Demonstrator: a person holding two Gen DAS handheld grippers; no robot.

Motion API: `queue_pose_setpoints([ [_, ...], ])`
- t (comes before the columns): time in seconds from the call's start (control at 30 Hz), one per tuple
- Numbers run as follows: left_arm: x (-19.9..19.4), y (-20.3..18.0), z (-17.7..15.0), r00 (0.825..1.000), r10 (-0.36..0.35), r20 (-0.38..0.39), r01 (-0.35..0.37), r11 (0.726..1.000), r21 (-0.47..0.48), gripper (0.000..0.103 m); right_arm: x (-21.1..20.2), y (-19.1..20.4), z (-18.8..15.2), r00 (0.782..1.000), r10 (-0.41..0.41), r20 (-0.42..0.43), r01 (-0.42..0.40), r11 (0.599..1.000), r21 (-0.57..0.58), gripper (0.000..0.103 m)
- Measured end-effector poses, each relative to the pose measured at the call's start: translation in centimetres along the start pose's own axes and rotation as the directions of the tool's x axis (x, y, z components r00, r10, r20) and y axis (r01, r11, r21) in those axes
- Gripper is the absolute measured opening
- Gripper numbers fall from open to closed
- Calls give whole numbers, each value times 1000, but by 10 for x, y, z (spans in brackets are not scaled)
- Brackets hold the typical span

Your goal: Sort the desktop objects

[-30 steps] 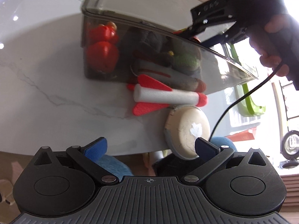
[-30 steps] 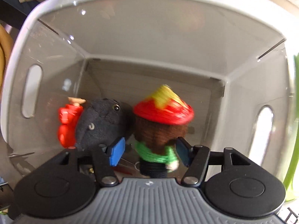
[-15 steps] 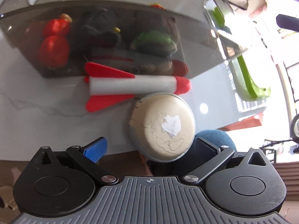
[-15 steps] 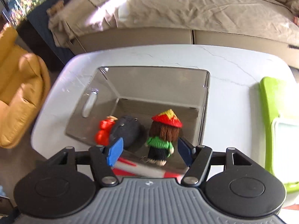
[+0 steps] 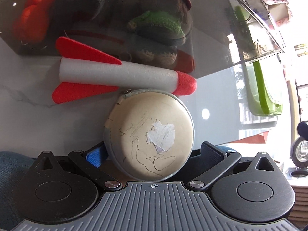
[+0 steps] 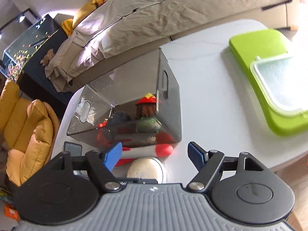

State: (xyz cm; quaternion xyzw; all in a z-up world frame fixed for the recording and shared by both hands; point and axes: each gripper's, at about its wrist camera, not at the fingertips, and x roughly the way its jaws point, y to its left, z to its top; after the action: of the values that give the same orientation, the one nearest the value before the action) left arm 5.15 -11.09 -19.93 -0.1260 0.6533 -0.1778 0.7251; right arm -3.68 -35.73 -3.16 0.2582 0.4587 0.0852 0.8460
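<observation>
A round cream zip case (image 5: 150, 136) lies at the white table's near edge, between the open fingers of my left gripper (image 5: 152, 154), which are not closed on it. Behind it a white foam rocket with red fins and nose (image 5: 119, 75) lies against the smoky clear bin (image 5: 211, 44). Inside the bin are a knitted doll with a red hat (image 6: 147, 113), a dark plush toy (image 6: 118, 119) and a red toy (image 5: 30, 23). My right gripper (image 6: 156, 154) is open and empty, raised above the table's near edge, with the case (image 6: 146, 169) below it.
A lime green tray holding a clear lidded box (image 6: 279, 84) lies at the right of the white table (image 6: 207, 100). A yellow armchair (image 6: 28, 132) stands to the left and a covered sofa (image 6: 154, 19) behind the table.
My left gripper has moved in until the cream case sits between its fingers. My right gripper has released the knitted doll in the bin, then lifted out and back.
</observation>
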Motion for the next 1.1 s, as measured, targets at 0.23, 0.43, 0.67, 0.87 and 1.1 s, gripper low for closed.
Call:
queue_pose_setpoints([
  [0.23, -8, 23, -5, 995, -97, 31, 99, 992, -78, 71, 26, -25, -32, 998, 54, -28, -49, 986, 160, 77],
  [0.43, -20, 31, -3, 987, -154, 33, 157, 981, -115, 55, 39, -14, -76, 994, 103, -32, -91, 961, 261, 77],
  [0.67, -30, 28, 3, 977, -207, 45, 210, 973, -93, 62, 61, -18, -86, 1000, -12, -12, 16, 940, 342, 77],
  [0.87, -32, 20, 8, 976, -211, 56, 215, 974, -69, 68, 85, -28, -63, 971, -238, -3, 233, 950, 209, 46],
  [1.1, -39, 16, 2, 975, -221, 28, 221, 975, -10, 76, 114, -30, -63, 979, -201, -37, 205, 961, 186, 35],
])
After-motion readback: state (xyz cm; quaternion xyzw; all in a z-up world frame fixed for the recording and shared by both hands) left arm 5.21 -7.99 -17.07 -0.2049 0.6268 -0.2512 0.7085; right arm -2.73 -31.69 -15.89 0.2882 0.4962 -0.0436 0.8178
